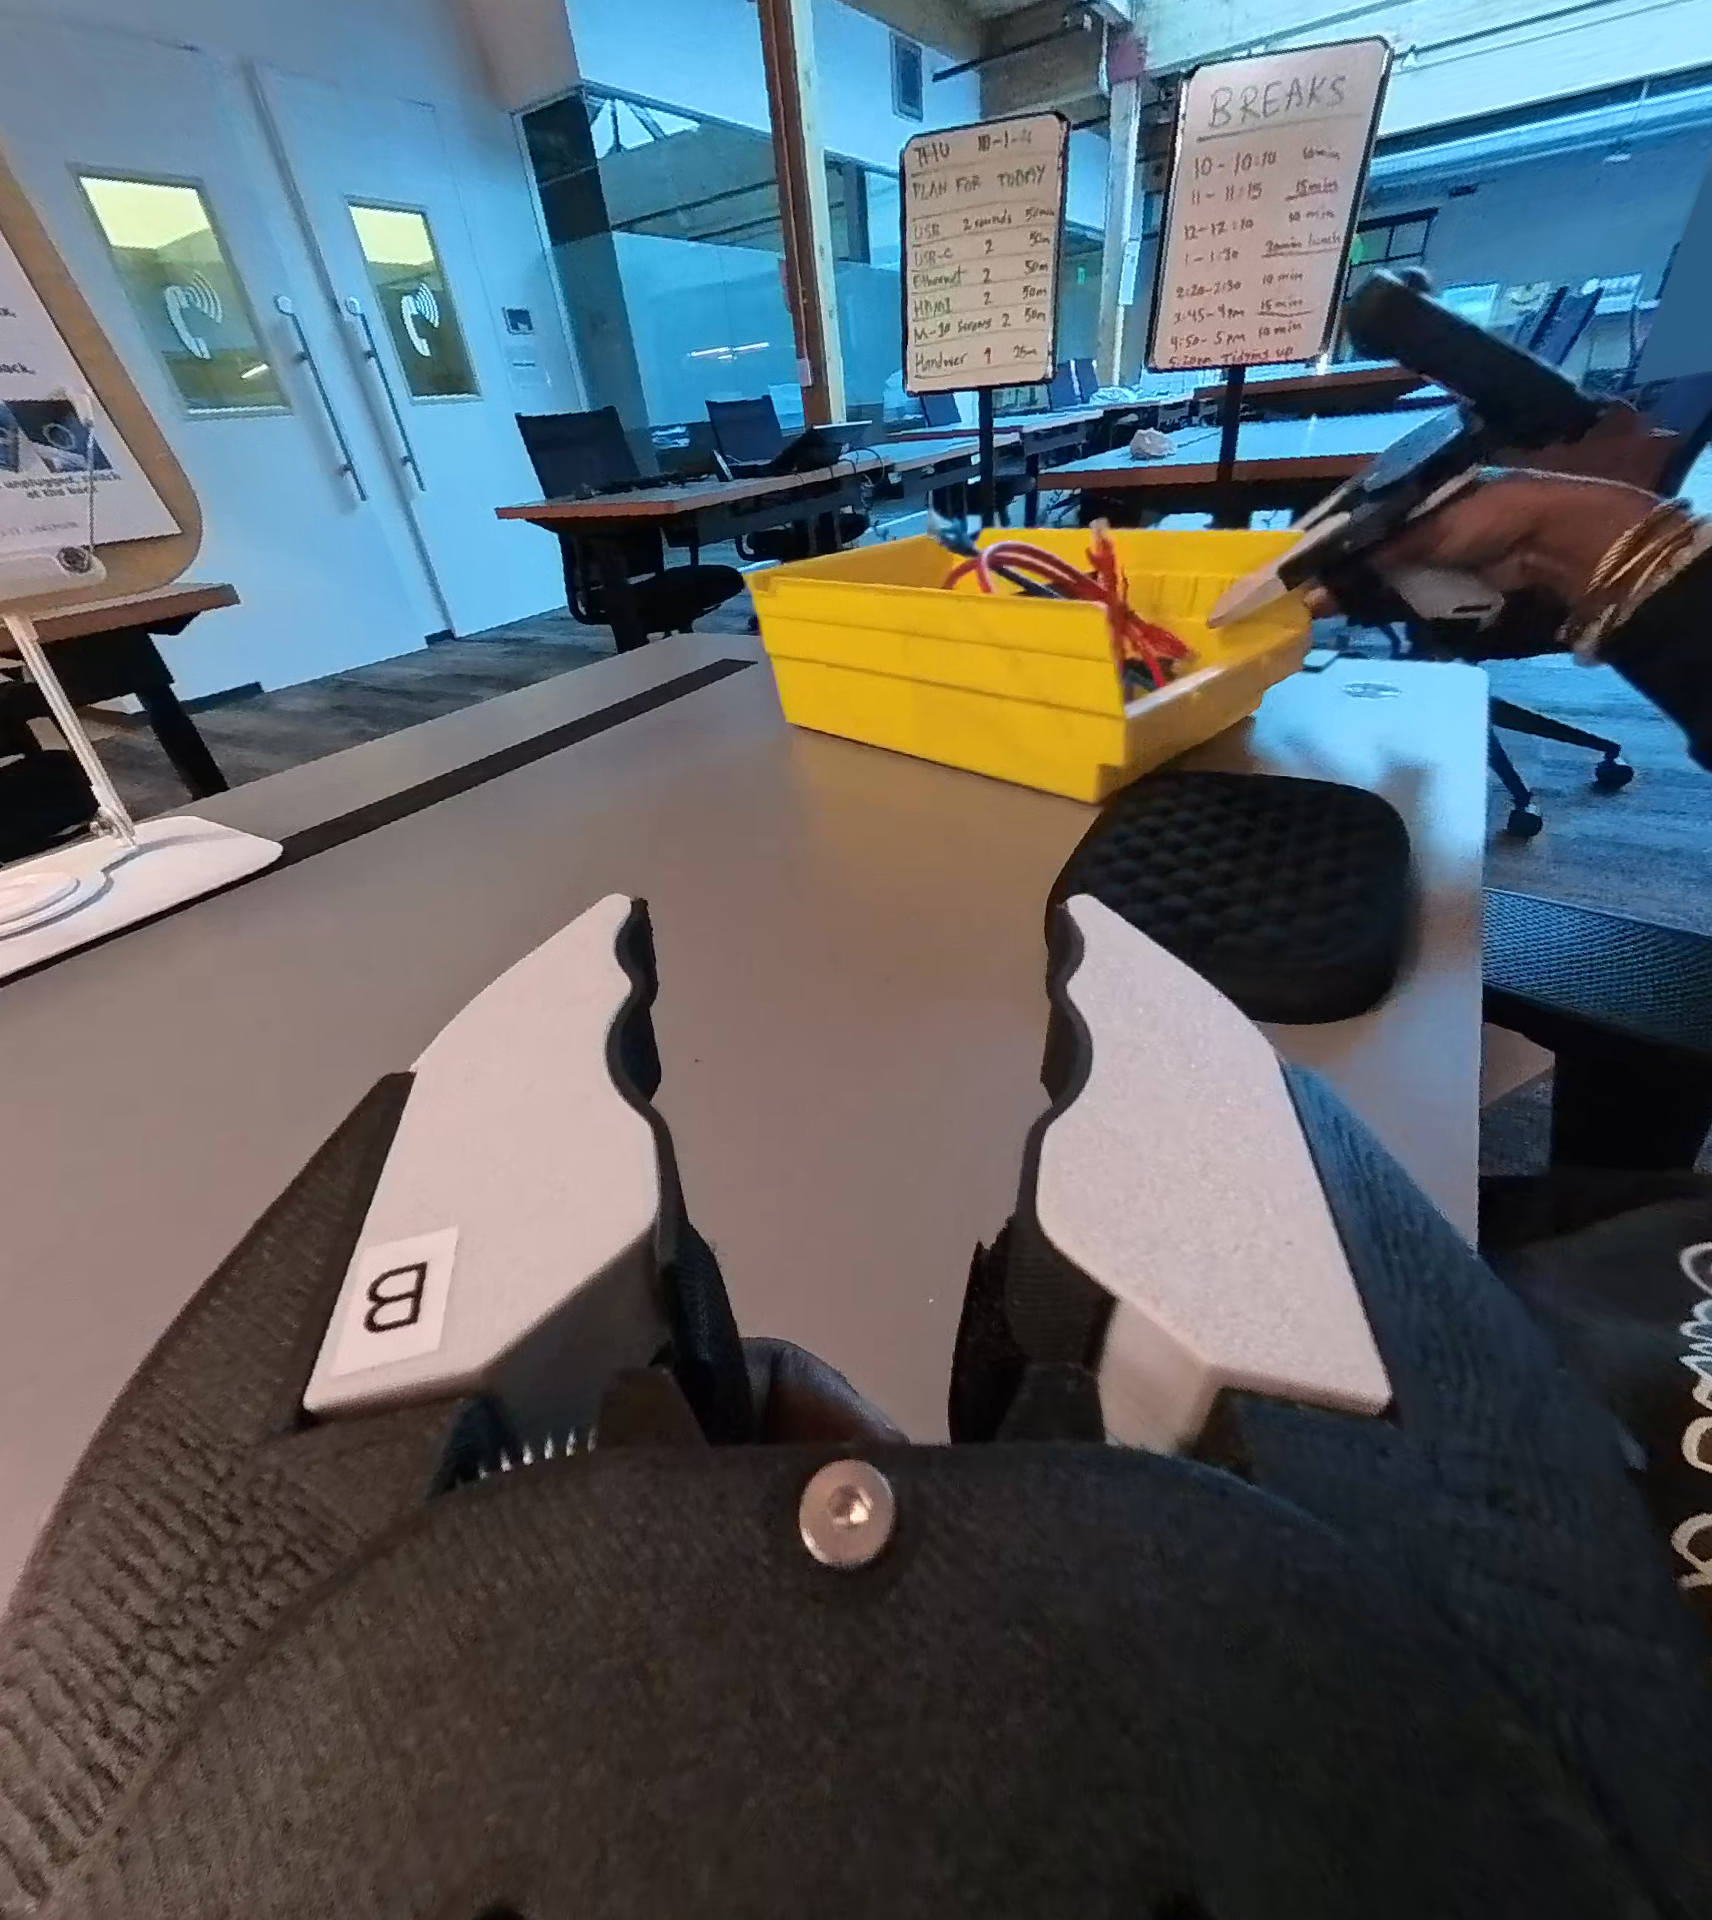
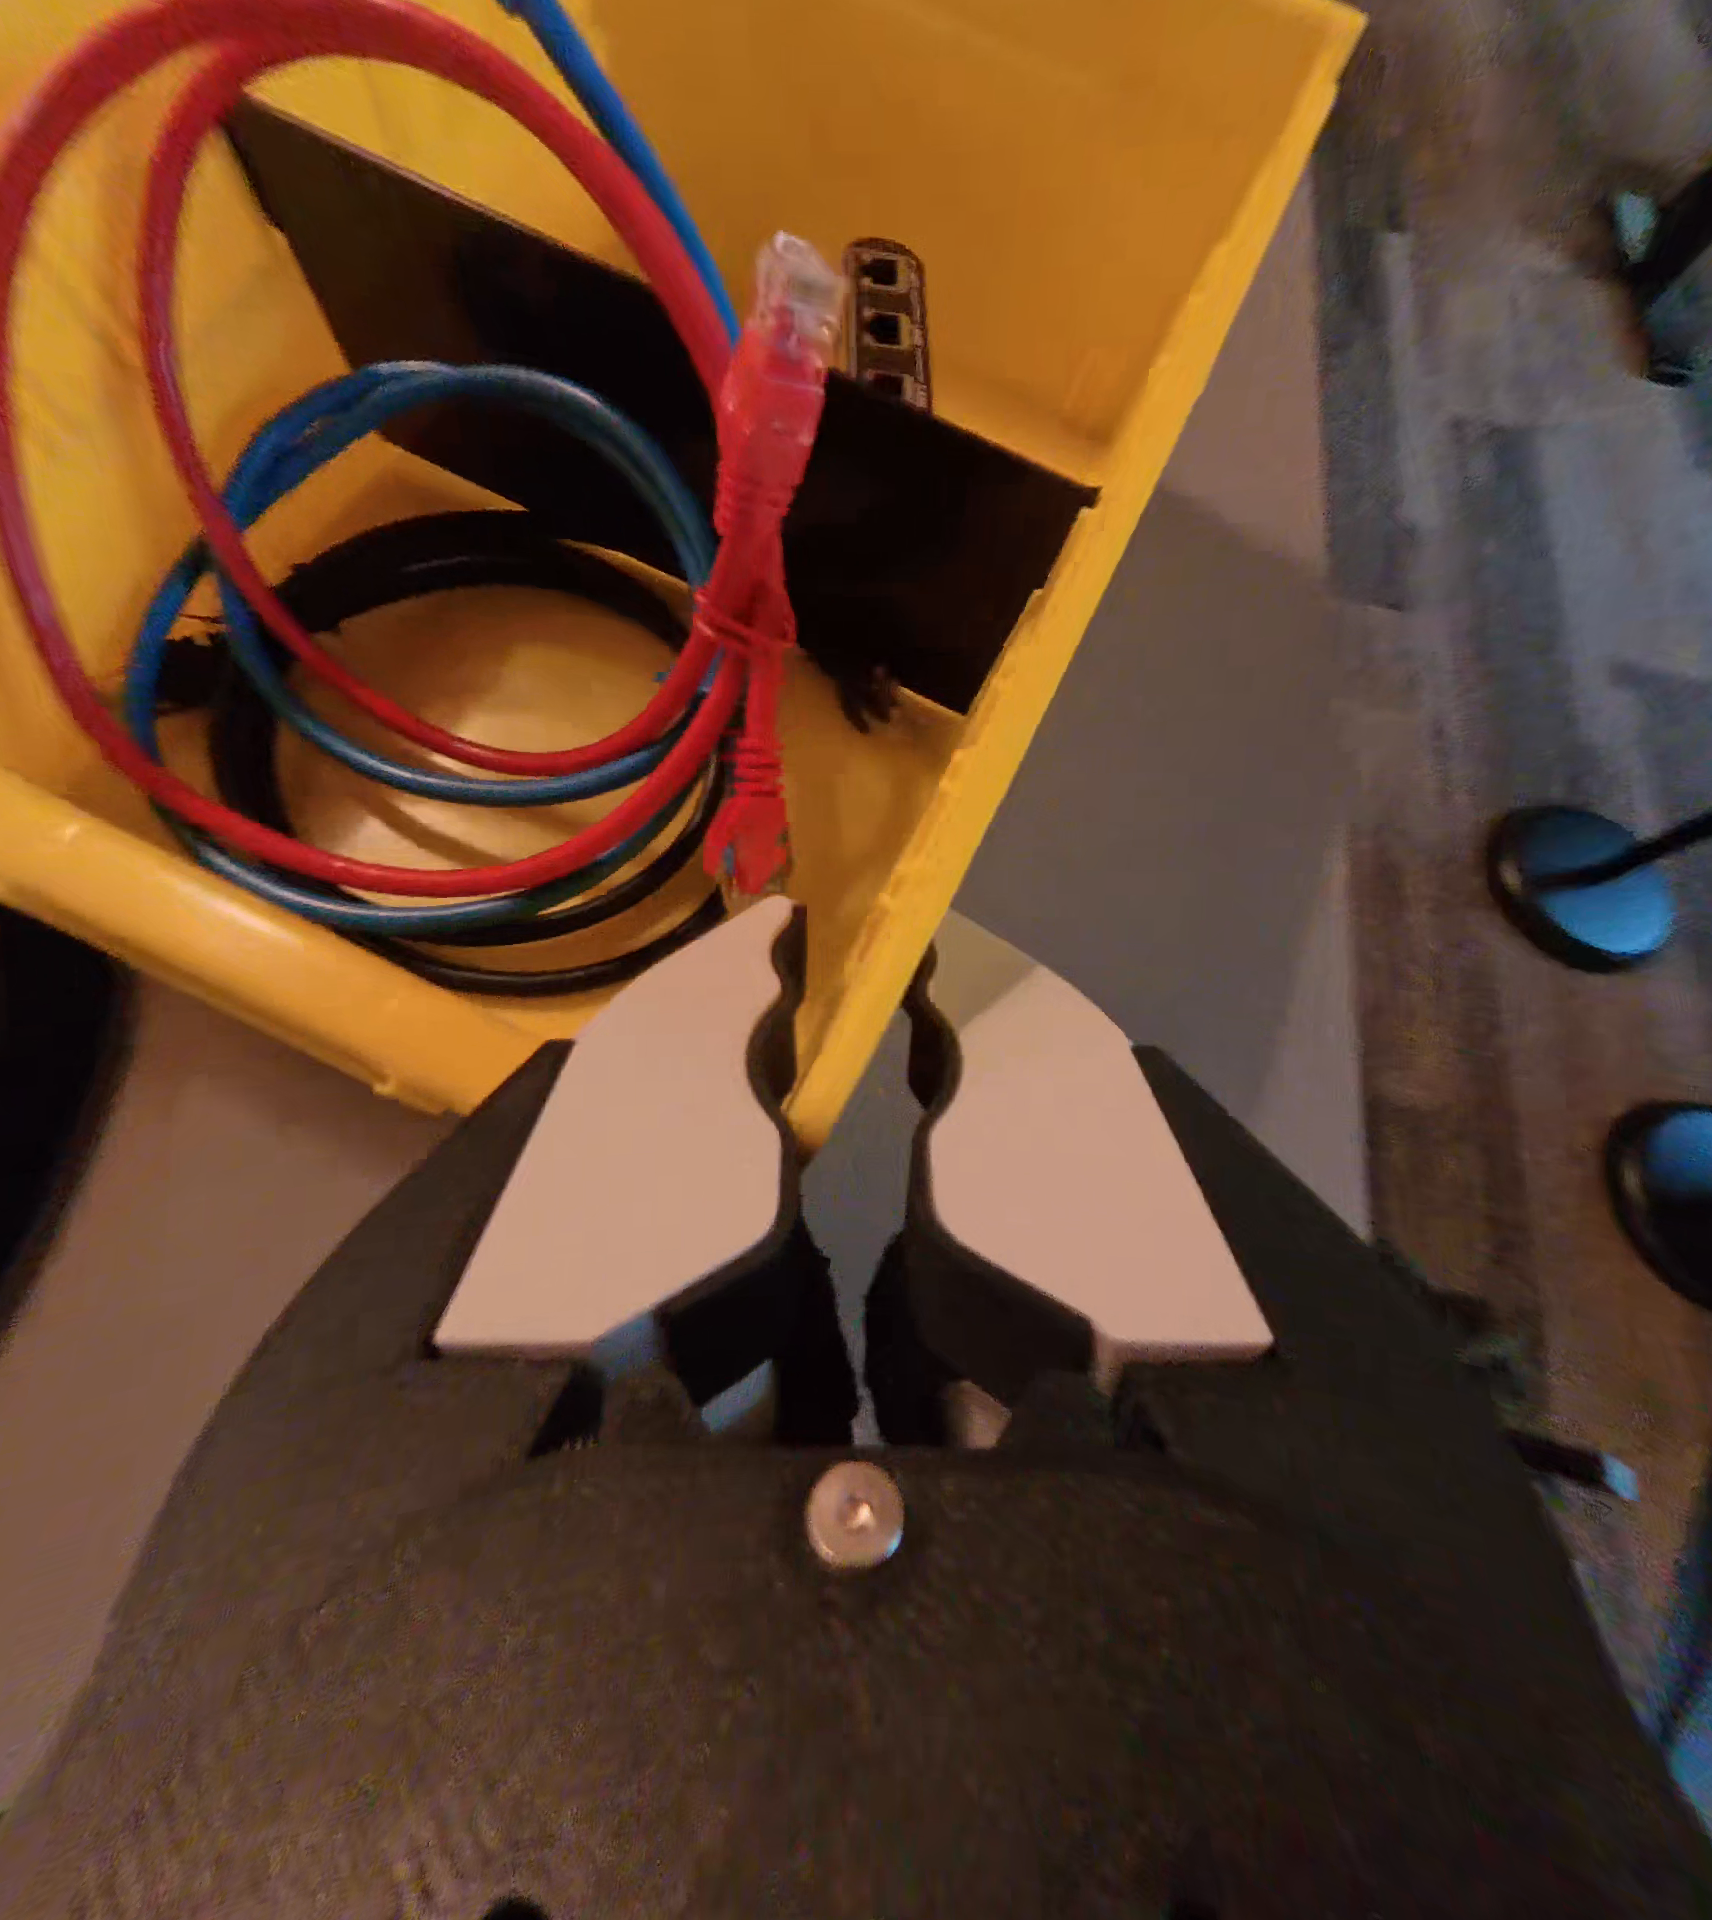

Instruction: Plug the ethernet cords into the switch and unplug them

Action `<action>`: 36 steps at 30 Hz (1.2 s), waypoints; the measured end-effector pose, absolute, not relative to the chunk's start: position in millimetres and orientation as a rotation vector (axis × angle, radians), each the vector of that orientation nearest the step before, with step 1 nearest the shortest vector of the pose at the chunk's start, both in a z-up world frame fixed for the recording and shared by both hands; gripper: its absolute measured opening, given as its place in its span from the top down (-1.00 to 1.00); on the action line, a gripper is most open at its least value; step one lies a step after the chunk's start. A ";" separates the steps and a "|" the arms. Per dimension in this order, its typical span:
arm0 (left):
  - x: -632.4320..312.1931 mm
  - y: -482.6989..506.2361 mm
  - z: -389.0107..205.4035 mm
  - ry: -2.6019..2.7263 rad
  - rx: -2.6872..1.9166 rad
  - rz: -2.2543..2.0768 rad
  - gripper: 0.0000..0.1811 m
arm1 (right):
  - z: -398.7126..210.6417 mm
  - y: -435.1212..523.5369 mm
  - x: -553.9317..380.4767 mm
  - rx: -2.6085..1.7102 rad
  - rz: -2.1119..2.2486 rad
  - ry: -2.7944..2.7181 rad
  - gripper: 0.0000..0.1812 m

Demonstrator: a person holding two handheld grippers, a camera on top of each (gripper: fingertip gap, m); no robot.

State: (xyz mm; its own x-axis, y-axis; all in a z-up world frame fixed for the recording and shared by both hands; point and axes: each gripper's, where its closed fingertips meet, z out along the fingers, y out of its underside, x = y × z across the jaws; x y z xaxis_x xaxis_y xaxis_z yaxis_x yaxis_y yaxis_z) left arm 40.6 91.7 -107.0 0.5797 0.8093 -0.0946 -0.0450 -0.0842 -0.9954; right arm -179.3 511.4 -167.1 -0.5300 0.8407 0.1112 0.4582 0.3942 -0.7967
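A yellow bin [image 2: 1091, 208] holds coiled red [image 2: 52, 582], blue [image 2: 519, 779] and black [image 2: 540, 971] ethernet cords. A red plug with a clear tip [image 2: 779, 343] sticks up from the tied red bundle. The black switch [image 2: 883, 322] stands behind a black divider [image 2: 935, 540], several ports showing. My right gripper [image 2: 852, 935] hovers over the bin's near corner, jaws a narrow gap apart and empty, just short of the lower red plug [image 2: 753, 831]. My left gripper [image 1: 852, 925] is wide open and empty over the grey table [image 1: 519, 935]. It sees the bin [image 1: 935, 675] and the right gripper [image 1: 1236, 613] ahead.
A black mesh pad [image 1: 1236, 894] lies between my left gripper and the bin. A white stand base [image 1: 52, 904] with a sign board [image 1: 0, 364] is at the left. The table edge is at the right, with chair bases [image 2: 1579, 883] on the floor. Two whiteboards [image 1: 982, 249] stand behind.
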 end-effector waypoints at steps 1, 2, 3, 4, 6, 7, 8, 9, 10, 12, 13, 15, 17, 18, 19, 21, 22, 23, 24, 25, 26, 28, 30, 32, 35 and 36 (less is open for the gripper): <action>40.4 91.9 -107.2 -0.682 -1.496 0.806 0.21 | -167.1 502.6 -181.7 -1.110 1.024 -2.160 0.81; 40.4 91.9 -107.1 -0.682 -1.495 0.801 0.21 | -167.5 494.7 -185.4 -1.089 1.014 -2.166 0.81; 40.5 91.6 -106.7 -0.682 -1.491 0.796 0.21 | -167.8 486.3 -189.0 -1.056 0.988 -2.176 0.82; 40.7 91.1 -105.9 -0.683 -1.484 0.792 0.21 | -167.9 476.3 -191.9 -1.022 0.964 -2.193 0.81; 42.1 90.0 -103.2 -0.676 -1.464 0.790 0.21 | -168.2 451.6 -195.7 -0.975 0.950 -2.236 0.79; 43.4 89.6 -101.7 -0.669 -1.453 0.790 0.21 | -168.4 437.2 -197.1 -0.956 0.961 -2.258 0.77; 45.2 89.5 -99.8 -0.659 -1.442 0.786 0.22 | -168.5 422.6 -198.7 -0.933 0.972 -2.276 0.76; 47.5 89.1 -97.4 -0.648 -1.432 0.781 0.22 | -168.6 408.4 -200.4 -0.907 0.977 -2.291 0.75; 49.6 87.4 -95.0 -0.645 -1.424 0.779 0.23 | -168.7 394.5 -202.1 -0.884 0.977 -2.305 0.75; 53.9 81.6 -89.2 -0.644 -1.422 0.783 0.24 | -168.8 367.0 -203.7 -0.834 0.969 -2.338 0.75; 57.0 77.9 -84.3 -0.640 -1.418 0.789 0.24 | -168.9 352.3 -203.4 -0.806 0.968 -2.357 0.75; 65.2 68.6 -70.0 -0.625 -1.400 0.809 0.24 | -169.1 320.9 -200.4 -0.748 0.976 -2.399 0.74; 75.3 54.9 -52.0 -0.609 -1.380 0.848 0.23 | -169.1 287.5 -194.7 -0.692 0.998 -2.441 0.71; 81.4 46.5 -42.2 -0.599 -1.367 0.871 0.23 | -169.0 270.4 -191.1 -0.659 1.012 -2.461 0.70; 88.6 37.2 -32.3 -0.587 -1.352 0.891 0.24 | -168.9 254.0 -187.3 -0.627 1.025 -2.479 0.68; 104.4 14.7 -14.9 -0.577 -1.316 0.924 0.25 | -169.0 222.5 -180.2 -0.572 1.043 -2.511 0.67; 111.9 0.5 -8.0 -0.588 -1.301 0.947 0.25 | -168.9 207.3 -176.1 -0.542 1.049 -2.530 0.66; 119.2 -15.8 -3.0 -0.607 -1.293 0.979 0.25 | -168.8 192.3 -171.9 -0.509 1.053 -2.549 0.65; 126.1 -35.1 0.4 -0.640 -1.288 1.026 0.25 | -168.9 178.0 -167.8 -0.479 1.053 -2.566 0.65; 132.3 -57.8 2.4 -0.692 -1.279 1.087 0.25 | -168.9 164.0 -164.1 -0.450 1.050 -2.579 0.65; 138.3 -84.2 2.5 -0.770 -1.263 1.157 0.26 | -168.9 150.1 -160.0 -0.420 1.046 -2.592 0.65; 152.7 -146.5 -3.7 -0.996 -1.209 1.317 0.26 | -169.1 123.0 -151.3 -0.363 1.033 -2.617 0.64; 175.4 -211.0 -18.8 -1.258 -1.155 1.497 0.26 | -169.3 96.7 -142.1 -0.311 1.023 -2.639 0.63; 203.5 -263.0 -38.2 -1.497 -1.104 1.625 0.25 | -169.4 71.5 -133.0 -0.271 1.028 -2.662 0.62; 227.5 -299.3 -63.8 -1.670 -1.051 1.615 0.19 | -168.5 36.0 -122.8 -0.222 1.076 -2.677 0.62; 229.7 -304.7 -71.6 -1.697 -1.038 1.579 0.17 | -168.0 24.1 -119.1 -0.211 1.115 -2.682 0.61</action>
